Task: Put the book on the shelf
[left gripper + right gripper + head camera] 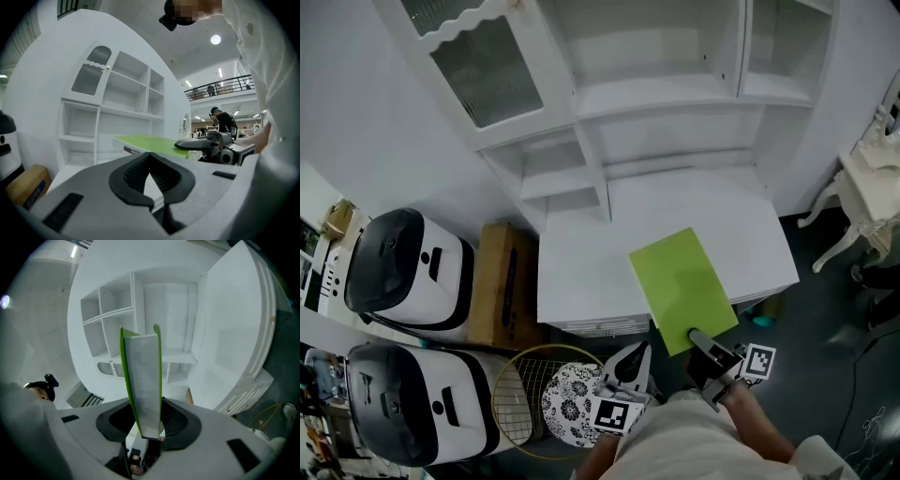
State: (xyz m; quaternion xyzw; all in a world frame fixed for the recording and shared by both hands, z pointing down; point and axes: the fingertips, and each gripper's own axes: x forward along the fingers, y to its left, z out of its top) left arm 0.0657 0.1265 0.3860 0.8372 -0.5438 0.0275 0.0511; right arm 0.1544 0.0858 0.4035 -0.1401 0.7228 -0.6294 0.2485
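A lime-green book [684, 289] hovers flat over the front right of the white cabinet top [581, 272]. My right gripper [701, 341] is shut on its near edge. In the right gripper view the book [143, 380] stands edge-on between the pads, its pages facing me, with the gripper [145, 425] clamped on its bottom end. My left gripper [636, 358] hangs just off the cabinet's front edge, left of the book. Its jaws [150, 159] are shut with nothing between them, and the book [150, 142] shows beyond them. The white shelf unit [656, 94] with its open compartments rises behind.
Two black-and-white appliances [408, 262] [403, 403] stand on the floor at left, beside a cardboard box [502, 286]. A racket [530, 389] and a patterned round piece [572, 398] lie below the cabinet front. A white ornate chair [867, 187] stands at right. People stand far off [222, 122].
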